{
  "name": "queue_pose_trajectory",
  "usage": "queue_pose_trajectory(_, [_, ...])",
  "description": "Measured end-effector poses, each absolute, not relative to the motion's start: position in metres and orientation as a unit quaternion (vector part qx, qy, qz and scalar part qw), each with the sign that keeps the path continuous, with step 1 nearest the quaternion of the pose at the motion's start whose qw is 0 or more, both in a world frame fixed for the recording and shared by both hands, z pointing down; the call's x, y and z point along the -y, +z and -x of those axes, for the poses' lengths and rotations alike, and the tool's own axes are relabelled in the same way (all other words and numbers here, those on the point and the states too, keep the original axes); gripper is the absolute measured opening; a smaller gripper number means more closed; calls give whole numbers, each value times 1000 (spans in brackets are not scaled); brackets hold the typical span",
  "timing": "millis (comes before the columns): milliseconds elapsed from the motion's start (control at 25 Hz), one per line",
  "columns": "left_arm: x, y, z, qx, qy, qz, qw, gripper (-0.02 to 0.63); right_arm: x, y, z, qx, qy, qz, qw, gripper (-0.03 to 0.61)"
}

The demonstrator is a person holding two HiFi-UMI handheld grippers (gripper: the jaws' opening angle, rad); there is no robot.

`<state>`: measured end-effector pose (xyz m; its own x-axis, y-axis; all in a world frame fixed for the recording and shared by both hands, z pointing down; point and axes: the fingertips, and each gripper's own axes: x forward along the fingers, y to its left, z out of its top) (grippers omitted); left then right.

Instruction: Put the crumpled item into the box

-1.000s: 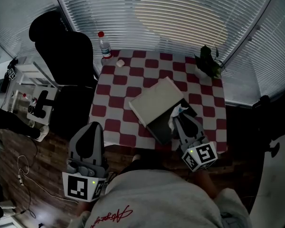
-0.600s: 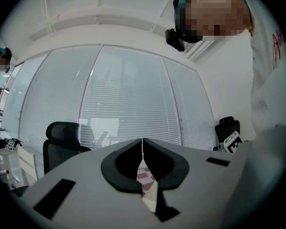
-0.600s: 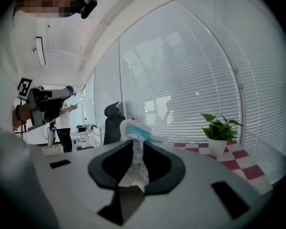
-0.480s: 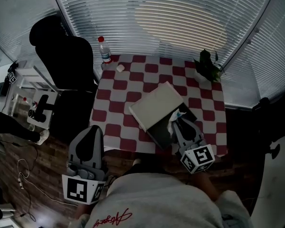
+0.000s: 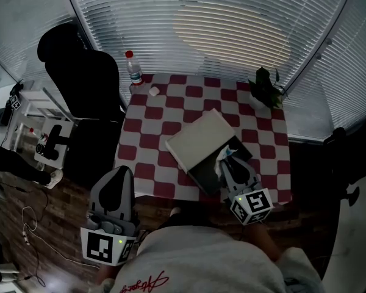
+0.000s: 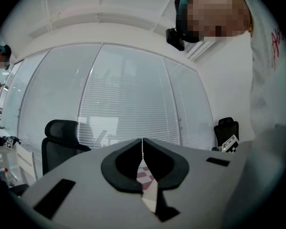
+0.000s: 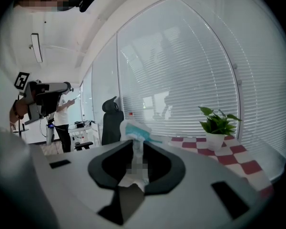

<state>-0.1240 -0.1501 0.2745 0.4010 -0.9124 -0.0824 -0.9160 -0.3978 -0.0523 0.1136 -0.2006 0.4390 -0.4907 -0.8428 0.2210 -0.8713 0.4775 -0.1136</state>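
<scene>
A box stands on the checked table (image 5: 155, 133), its white lid (image 5: 198, 138) swung back to the left and its dark inside (image 5: 204, 168) showing. My right gripper (image 5: 227, 162) hovers at the box's right edge, shut on a crumpled white and blue item (image 5: 223, 153). In the right gripper view the crumpled item (image 7: 133, 130) sticks up between the jaws of the right gripper (image 7: 137, 147). My left gripper (image 5: 118, 173) hangs off the table's near left corner, over the floor. In the left gripper view the left gripper (image 6: 142, 144) has its jaws together with nothing between them.
A bottle with a red cap (image 5: 134, 66) and a small white object (image 5: 154, 91) sit at the table's far left corner, a potted plant (image 5: 266, 87) at the far right. A black chair (image 5: 82, 72) and a white rack (image 5: 43, 133) stand left of the table. Blinds cover the windows behind.
My right gripper has sunk a little with the crumpled item, closer over the box's dark inside. The left gripper has stayed put.
</scene>
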Motion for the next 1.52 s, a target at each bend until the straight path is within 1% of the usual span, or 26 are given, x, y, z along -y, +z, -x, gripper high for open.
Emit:
queue_pose_trajectory(600, [146,277,126,-552,30,832,46,20,199,461,-111,854,111,-499,96,78])
queue_pose_trajectory(1520, [147,287,126,-559,20,829,30,20,201,494,-116,842,123,-507,140,77])
